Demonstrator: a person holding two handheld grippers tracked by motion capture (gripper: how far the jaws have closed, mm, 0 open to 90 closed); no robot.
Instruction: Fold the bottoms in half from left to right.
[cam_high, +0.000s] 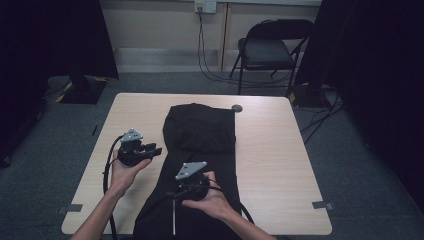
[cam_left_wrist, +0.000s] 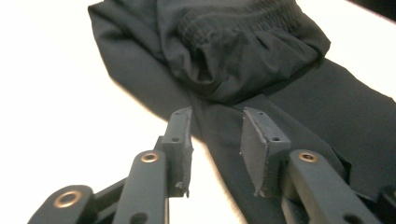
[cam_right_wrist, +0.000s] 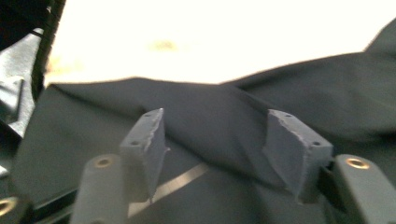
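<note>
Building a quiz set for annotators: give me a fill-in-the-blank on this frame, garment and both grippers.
1. The black garment lies on a light ____ table.
2. The left gripper is held over the table with its jaws ____ and nothing between them.
3. The right gripper hovers above the ____.
4. Beyond the table stands a folding ____.

Missing words: wooden; open; garment; chair
</note>
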